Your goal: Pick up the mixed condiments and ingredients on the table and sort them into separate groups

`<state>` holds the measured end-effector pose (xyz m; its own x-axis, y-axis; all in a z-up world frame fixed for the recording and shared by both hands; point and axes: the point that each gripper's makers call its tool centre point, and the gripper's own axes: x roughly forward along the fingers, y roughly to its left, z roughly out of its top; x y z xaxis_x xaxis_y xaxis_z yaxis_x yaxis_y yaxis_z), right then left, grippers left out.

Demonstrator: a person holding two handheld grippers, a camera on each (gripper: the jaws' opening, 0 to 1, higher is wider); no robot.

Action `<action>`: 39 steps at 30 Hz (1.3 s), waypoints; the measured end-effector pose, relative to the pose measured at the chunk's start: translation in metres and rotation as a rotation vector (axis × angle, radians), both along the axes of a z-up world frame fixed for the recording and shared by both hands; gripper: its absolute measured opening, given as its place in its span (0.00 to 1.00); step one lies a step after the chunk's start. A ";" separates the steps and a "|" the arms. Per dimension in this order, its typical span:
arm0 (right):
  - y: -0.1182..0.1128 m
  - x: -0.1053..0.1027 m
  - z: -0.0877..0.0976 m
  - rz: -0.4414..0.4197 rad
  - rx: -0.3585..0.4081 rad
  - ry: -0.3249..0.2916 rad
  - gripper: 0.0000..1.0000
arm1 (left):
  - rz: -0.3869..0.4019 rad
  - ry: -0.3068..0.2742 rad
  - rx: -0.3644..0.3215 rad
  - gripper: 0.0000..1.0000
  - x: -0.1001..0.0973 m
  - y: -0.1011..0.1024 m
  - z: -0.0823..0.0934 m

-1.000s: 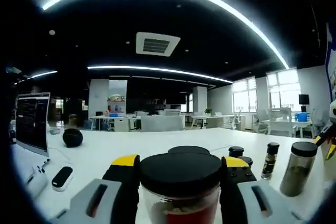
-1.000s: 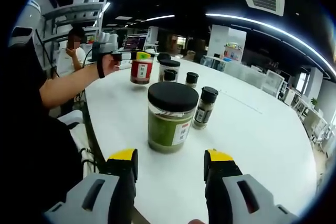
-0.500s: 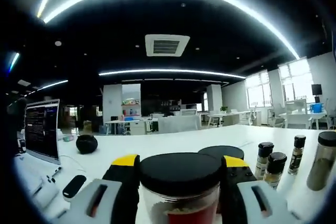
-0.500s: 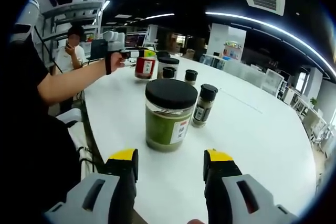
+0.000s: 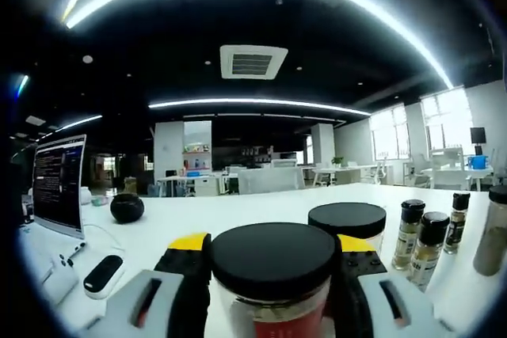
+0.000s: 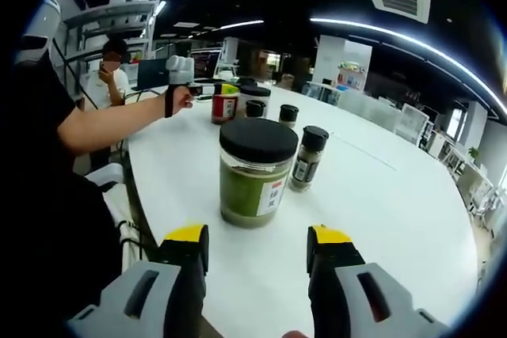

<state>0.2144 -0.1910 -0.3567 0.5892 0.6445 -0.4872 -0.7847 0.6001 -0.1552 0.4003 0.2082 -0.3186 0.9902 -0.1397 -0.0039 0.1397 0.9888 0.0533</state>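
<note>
At the bottom centre of the left gripper view, our left gripper (image 5: 272,263) has its jaws pinching a black-lidded red jar (image 5: 273,275). Just behind it, right of centre, stands another black-lidded jar (image 5: 347,223), and three small spice bottles (image 5: 428,246) line the right edge of the frame on the white surface (image 5: 198,215). At left we see a monitor (image 5: 57,184), a black round object (image 5: 127,207) and a small black-and-white device (image 5: 103,275).

In the right gripper view, our right gripper (image 6: 257,247) sits at the bottom of the frame with its jaws spread and nothing between them. Just above it at centre stands a green jar (image 6: 256,172) with a black lid, a slim spice bottle (image 6: 307,158) close on its right. At upper left our arm reaches out with the left gripper (image 6: 202,93) holding the red jar (image 6: 225,104) beside the other jar (image 6: 255,100) and a small bottle (image 6: 289,116). A person (image 6: 111,69) sits at far left.
</note>
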 end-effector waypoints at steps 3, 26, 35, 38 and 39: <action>0.000 0.000 0.000 0.000 -0.001 -0.001 0.50 | -0.048 -0.026 0.039 0.60 -0.001 -0.013 0.005; 0.006 -0.010 -0.002 0.042 -0.019 -0.001 0.52 | -0.096 0.037 -0.105 0.59 0.000 -0.004 -0.004; 0.008 -0.008 -0.003 0.042 -0.023 0.003 0.52 | -0.129 -0.028 -0.094 0.76 -0.043 -0.017 0.031; 0.008 -0.009 -0.002 0.037 -0.011 0.006 0.52 | -0.075 -0.098 -0.053 0.81 -0.055 -0.028 0.052; 0.008 -0.008 -0.002 0.034 -0.012 0.008 0.52 | -0.089 -0.150 -0.034 0.82 -0.065 -0.045 0.063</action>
